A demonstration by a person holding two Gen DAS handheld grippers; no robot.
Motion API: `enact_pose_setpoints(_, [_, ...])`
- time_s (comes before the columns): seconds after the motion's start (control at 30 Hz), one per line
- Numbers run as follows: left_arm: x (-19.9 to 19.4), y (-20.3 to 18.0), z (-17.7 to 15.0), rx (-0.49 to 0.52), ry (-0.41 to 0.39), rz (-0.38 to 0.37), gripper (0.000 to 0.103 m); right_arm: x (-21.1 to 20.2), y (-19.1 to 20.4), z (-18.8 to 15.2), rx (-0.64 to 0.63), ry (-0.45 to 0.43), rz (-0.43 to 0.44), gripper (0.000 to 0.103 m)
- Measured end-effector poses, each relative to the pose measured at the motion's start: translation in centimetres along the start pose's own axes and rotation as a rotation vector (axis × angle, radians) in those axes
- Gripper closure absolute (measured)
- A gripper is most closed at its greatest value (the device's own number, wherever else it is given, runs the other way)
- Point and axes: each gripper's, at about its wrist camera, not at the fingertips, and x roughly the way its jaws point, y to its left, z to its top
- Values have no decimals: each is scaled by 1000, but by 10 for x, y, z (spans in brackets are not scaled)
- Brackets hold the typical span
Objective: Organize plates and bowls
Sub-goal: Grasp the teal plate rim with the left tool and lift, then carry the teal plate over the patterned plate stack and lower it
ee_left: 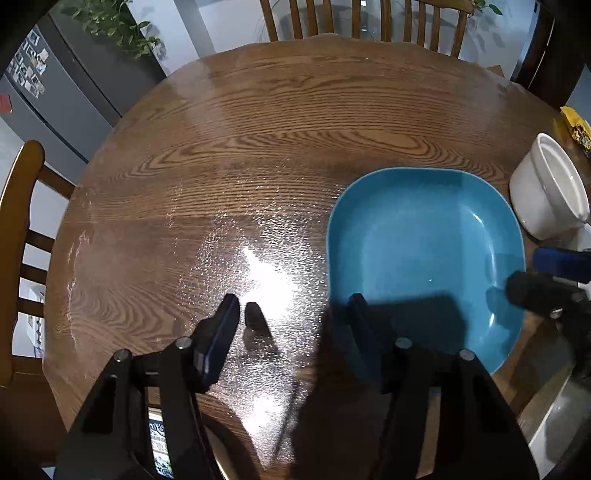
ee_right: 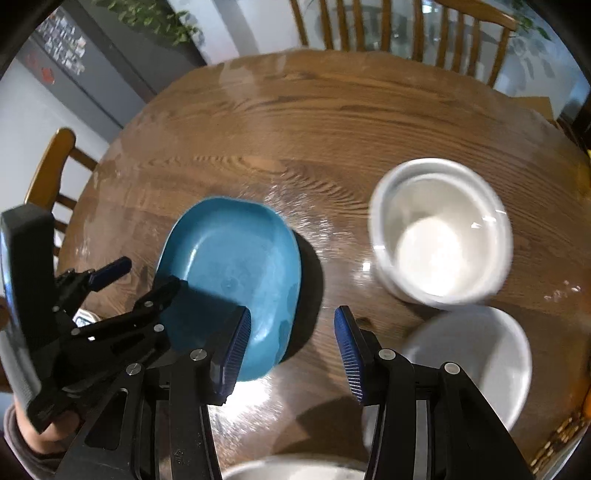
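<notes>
Both grippers spread wide, holding nothing: left gripper [ee_left: 291, 314], right gripper [ee_right: 291, 339]. Blue plate [ee_right: 229, 280] on table [ee_right: 295, 129] at right's 10 o'clock; deep white bowl [ee_right: 439, 236] at 2, shallow white bowl [ee_right: 476, 358] at 4. Nothing stacked yet; all sorting remains.

1. Blue plate [ee_right: 236, 266]: one, squarish with rounded corners.
2. Deep white bowl [ee_right: 441, 230]: one.
3. Shallow white bowl [ee_right: 476, 354]: one.
4. Pale dish rim [ee_right: 291, 469] at the near table edge: one, kind unclear.
5. Round wooden table [ee_left: 258, 147]: one.
6. Wooden chairs: two, one at the far side [ee_left: 365, 22], one at the left [ee_left: 22, 236].
7. Handheld grippers: two, left gripper [ee_left: 291, 314] and right gripper [ee_right: 291, 325].
</notes>
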Motion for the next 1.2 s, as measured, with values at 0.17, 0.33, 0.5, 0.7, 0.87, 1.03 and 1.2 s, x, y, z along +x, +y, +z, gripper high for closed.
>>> enact_pose_setpoints(0.17, [2,-2,4,8,-6,-24,65,17,9,9,-31,7,-32,64])
enact_pose_setpoints(0.33, [-1,-13,2,23,-13,-52,90,22,13,9,-43,10,-22,91])
enact_pose_setpoints(0.5, [-1,-12,2,22,-10,-61,92,16,15,7,-43,-9,-29,92])
enact_pose_setpoints(0.7, [-23,-11,-5,8,-55,-72,92,-4,18,0,-38,-60,-18,92])
enact_pose_setpoints(0.87, [-59,-11,-19,5,-132,-83,93,-40,16,-21,-20,-139,21,92])
enact_pose_setpoints(1.03, [-93,-15,-43,15,-198,-84,92,-65,20,-49,-9,-201,53,92])
enact_pose_setpoints(1.2, [-119,-16,-62,30,-251,-73,92,-87,29,-79,3,-241,74,92])
